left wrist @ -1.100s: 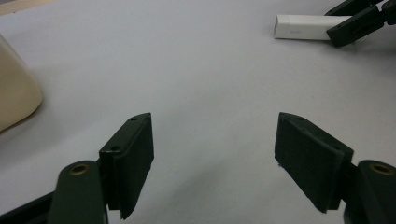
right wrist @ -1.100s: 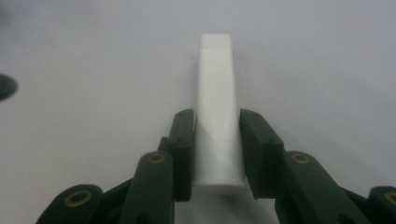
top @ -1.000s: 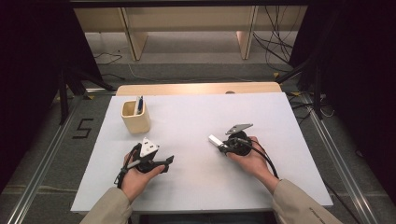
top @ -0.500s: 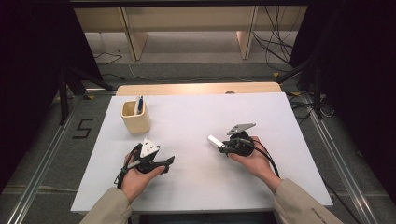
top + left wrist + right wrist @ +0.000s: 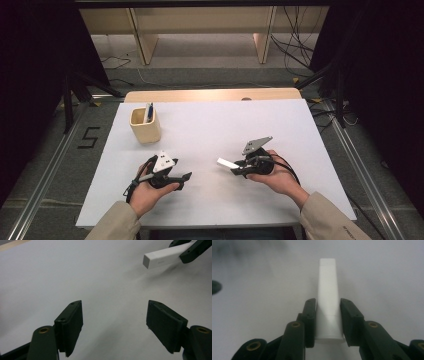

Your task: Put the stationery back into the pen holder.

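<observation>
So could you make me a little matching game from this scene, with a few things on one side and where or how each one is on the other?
Things:
1. left hand-held gripper
2. right hand-held gripper
3. slim white rectangular bar
4. square pale wooden cup

States:
A. stands at the far left of the white table sheet, a blue pen in it
B. jaws wide apart, nothing between them
C. sticks out past two black jaws, over the sheet
D. jaws clamped on something

Pairs: 1-B, 2-D, 3-C, 4-A
</observation>
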`<state>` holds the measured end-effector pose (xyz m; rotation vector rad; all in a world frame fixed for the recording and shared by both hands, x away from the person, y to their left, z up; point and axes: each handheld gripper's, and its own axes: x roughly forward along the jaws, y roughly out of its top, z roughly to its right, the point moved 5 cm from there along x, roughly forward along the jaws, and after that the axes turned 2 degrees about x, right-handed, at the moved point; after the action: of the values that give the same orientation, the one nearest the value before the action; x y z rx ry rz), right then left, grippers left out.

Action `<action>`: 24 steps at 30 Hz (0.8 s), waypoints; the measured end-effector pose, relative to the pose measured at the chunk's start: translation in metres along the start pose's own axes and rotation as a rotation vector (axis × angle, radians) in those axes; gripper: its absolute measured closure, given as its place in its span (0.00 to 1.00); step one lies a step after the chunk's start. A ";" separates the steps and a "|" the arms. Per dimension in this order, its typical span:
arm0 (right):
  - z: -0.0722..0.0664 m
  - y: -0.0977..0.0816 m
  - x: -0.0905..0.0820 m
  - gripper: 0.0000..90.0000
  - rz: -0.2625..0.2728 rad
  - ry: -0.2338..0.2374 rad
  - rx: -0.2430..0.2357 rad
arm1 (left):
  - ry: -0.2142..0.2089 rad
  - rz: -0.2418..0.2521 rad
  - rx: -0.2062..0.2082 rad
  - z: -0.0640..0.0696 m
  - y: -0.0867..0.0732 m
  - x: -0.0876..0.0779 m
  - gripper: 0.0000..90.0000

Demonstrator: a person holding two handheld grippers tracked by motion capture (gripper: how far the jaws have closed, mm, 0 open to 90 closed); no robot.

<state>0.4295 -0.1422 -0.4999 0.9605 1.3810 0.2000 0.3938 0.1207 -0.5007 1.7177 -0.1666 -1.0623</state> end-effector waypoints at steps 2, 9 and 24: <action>-0.005 -0.001 -0.001 0.75 -0.004 0.020 -0.010 | -0.013 -0.001 0.013 0.002 0.000 0.001 0.32; -0.014 -0.005 -0.001 0.75 -0.024 0.061 -0.038 | -0.049 -0.007 0.037 0.007 -0.001 0.001 0.32; -0.027 -0.009 -0.003 0.75 -0.045 0.117 -0.093 | -0.072 -0.007 0.056 0.009 -0.003 0.000 0.32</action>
<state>0.4012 -0.1378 -0.5005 0.8511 1.4862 0.2881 0.3860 0.1158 -0.5034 1.7324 -0.2384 -1.1349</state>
